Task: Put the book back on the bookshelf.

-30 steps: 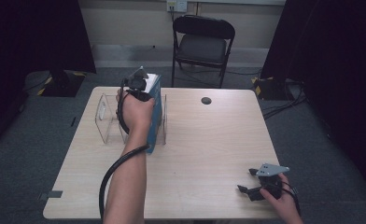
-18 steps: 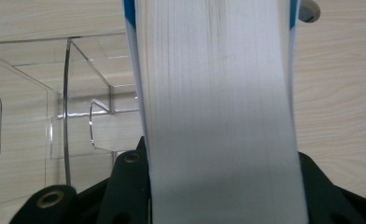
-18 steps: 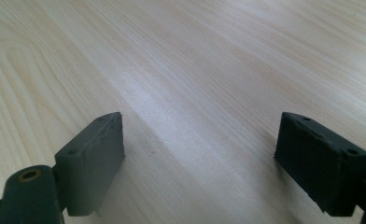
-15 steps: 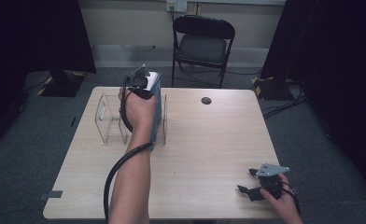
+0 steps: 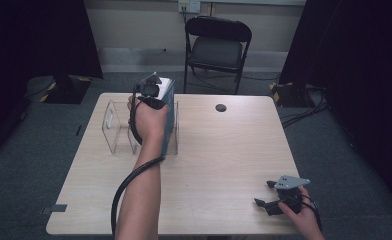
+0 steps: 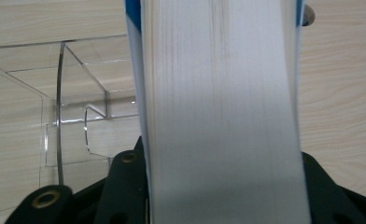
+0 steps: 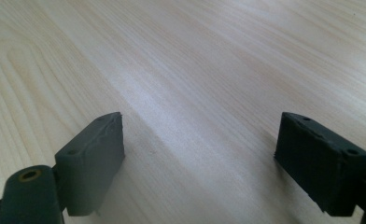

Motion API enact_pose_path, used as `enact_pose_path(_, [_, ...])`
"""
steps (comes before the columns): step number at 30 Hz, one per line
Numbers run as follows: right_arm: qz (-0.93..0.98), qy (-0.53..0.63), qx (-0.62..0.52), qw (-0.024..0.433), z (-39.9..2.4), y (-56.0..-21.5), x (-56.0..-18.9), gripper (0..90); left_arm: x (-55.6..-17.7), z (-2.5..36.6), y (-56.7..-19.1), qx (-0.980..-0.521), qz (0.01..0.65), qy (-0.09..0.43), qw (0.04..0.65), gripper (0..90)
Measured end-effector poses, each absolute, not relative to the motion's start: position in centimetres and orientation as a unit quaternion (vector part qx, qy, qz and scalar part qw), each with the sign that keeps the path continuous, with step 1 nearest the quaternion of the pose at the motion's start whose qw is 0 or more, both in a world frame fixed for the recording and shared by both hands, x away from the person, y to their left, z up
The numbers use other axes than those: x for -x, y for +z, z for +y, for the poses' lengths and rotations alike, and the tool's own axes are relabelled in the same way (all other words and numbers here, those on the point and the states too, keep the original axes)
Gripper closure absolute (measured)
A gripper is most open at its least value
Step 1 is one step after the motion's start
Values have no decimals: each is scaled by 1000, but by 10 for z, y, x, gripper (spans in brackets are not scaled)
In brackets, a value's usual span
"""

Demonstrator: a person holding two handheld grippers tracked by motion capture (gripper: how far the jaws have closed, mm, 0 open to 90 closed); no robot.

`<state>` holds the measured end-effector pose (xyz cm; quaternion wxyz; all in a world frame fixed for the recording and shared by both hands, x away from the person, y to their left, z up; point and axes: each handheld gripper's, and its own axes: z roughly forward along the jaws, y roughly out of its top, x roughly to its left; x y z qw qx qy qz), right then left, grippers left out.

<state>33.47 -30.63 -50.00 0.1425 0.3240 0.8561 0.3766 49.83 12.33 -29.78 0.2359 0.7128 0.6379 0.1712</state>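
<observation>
Blue covers and a white block of pages make the thick book (image 6: 218, 112) that our left gripper (image 5: 153, 91) holds, and in the left gripper view the page edges run up between its two black jaws, which stand against both covers, so we read it as a pinch on the book. These jaws have just been opening a little, with the book between them. From the high view we see the book (image 5: 170, 117) standing upright on its edge at the right end of a clear plastic rack (image 5: 115, 131), on the far left part of the wooden table (image 5: 219, 160). We cannot tell if the book touches the rack's divider or stands only beside it. Our left hand (image 5: 148, 120) is above the book, and the black cable (image 5: 126, 182) of the gripper hangs along the forearm. Our right gripper (image 5: 269, 196) rests low at the near right corner of the table, well apart from the book, and in the right gripper view its jaws are spread wide with bare wood between them. A small dark round thing (image 5: 221, 107) lies near the far edge of the table, and a black folding chair (image 5: 218, 47) stands behind it.
</observation>
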Motion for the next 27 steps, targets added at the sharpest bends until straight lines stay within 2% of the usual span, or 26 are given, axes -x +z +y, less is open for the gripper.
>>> enact_pose_path(27, [856,375,-326,144,-306,-500,-335,146,-473,142,-292,-738,596,116,294,380])
